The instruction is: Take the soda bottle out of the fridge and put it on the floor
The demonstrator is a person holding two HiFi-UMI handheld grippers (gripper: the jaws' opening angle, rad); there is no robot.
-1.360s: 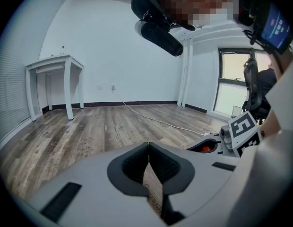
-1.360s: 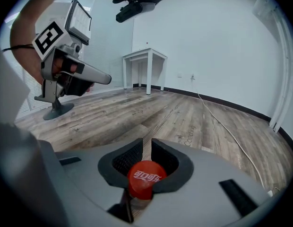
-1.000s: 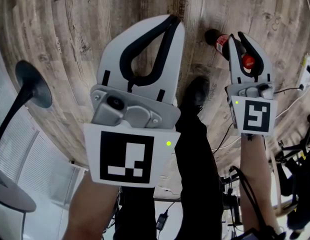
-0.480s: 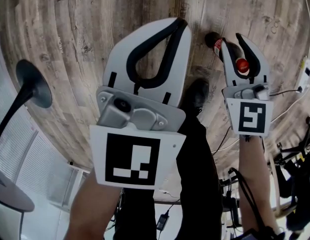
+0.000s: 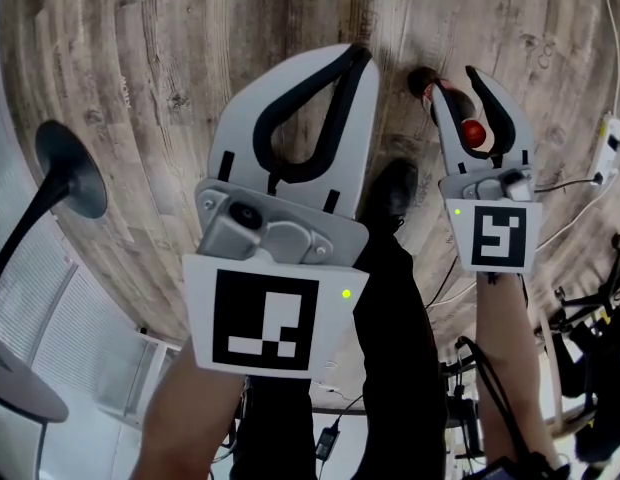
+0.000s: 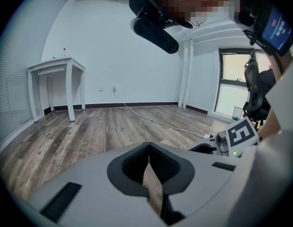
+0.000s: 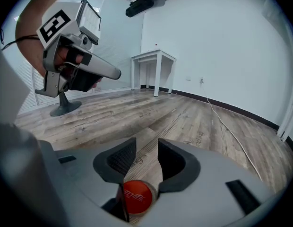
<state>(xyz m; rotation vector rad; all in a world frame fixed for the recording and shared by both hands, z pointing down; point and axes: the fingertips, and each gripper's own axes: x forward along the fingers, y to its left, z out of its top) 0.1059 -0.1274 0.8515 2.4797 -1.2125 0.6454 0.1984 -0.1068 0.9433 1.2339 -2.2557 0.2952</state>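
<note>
letting go of the soda bottle (image 5: pixel 474 133) with the right gripper (image 5: pixel 455 80): jaws having just been opening, now standing partway apart, red cap sitting deep between them, pads not squeezing. seemingly resting the bottle base on the floor (image 5: pixel 140 88), near the shoe (image 5: pixel 393 186). keeping the left gripper (image 5: pixel 355 56) pinched together on nothing.

risking: catching the cap on a pad while pulling back and tipping the bottle over, given the tall narrow body; kicking it with the shoe.

counting: 1 soda bottle, 2 grippers, 1 shoe, 1 black stand (image 5: pixel 72 176), 1 white table (image 6: pixel 56 66).
</note>
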